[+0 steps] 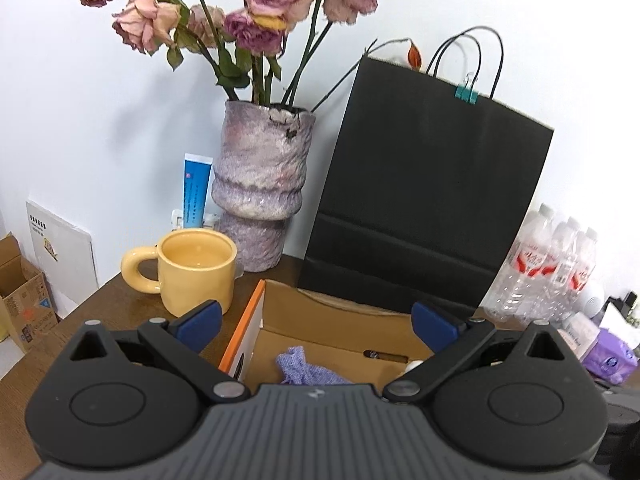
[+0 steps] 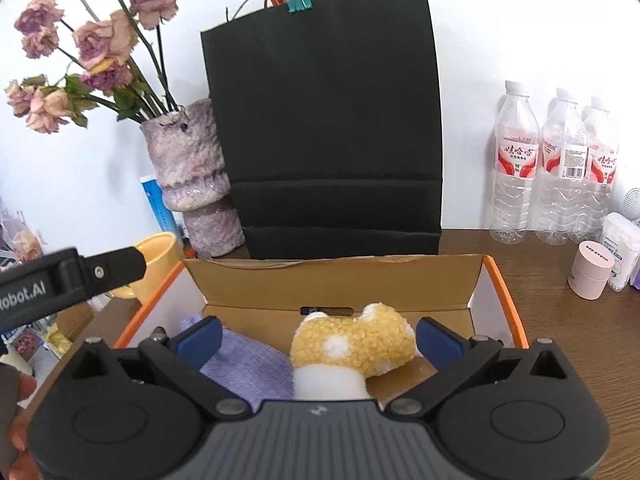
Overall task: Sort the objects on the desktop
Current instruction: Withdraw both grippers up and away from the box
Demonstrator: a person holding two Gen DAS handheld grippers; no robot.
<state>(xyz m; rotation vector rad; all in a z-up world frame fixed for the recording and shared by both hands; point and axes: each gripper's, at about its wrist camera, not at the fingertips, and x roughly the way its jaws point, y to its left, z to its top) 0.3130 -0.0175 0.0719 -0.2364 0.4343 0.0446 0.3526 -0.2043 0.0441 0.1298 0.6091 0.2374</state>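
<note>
An open cardboard box with orange edges (image 2: 496,276) (image 1: 250,320) stands on the brown desk. Inside it lie a purple knitted cloth (image 2: 248,364) (image 1: 298,364), a yellow and white plush toy (image 2: 352,348), and a dark brown stick-like thing (image 1: 386,356) by the far wall. My right gripper (image 2: 318,338) is open above the box, its blue pads (image 2: 438,342) on either side of the plush toy without touching it. My left gripper (image 1: 316,320) is open and empty over the box's left part; its arm shows in the right wrist view (image 2: 72,276).
Behind the box stand a black paper bag (image 2: 328,120), a purple vase with dried roses (image 1: 260,188) and a yellow mug (image 1: 192,268). Water bottles (image 2: 556,164), a pink jar (image 2: 592,268) and tissue packs (image 1: 608,356) are at the right. A small carton (image 1: 24,304) is at the far left.
</note>
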